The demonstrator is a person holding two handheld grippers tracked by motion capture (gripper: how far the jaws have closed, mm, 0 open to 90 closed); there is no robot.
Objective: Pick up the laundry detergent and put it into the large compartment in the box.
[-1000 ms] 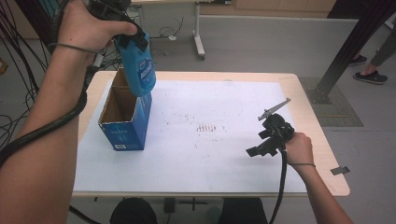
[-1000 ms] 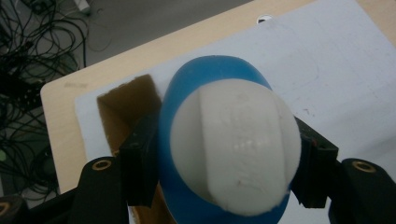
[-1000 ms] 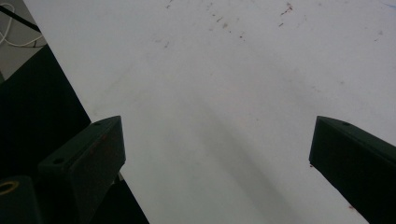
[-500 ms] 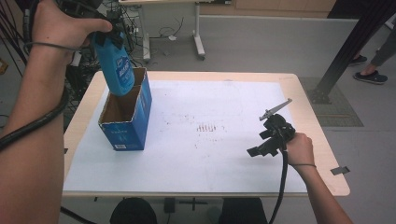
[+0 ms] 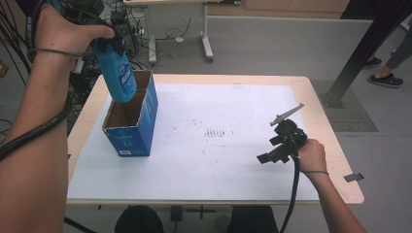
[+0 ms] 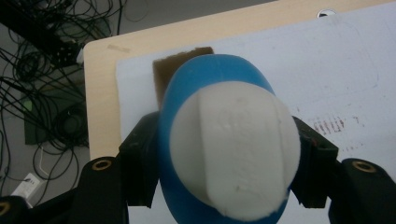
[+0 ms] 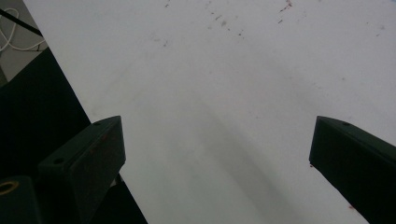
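No wording can be read: the blue bottle (image 5: 118, 73) clamped in the left tool (image 5: 108, 46) carries a pale label too blurred to make out, its white cap (image 6: 235, 149) bears faint embossed marks, and the blue carton (image 5: 132, 121) under that tool shows small illegible white print.

Table (image 5: 330, 141) carries white sheet (image 5: 218, 165) (blue box (image 5: 133, 128) atop).
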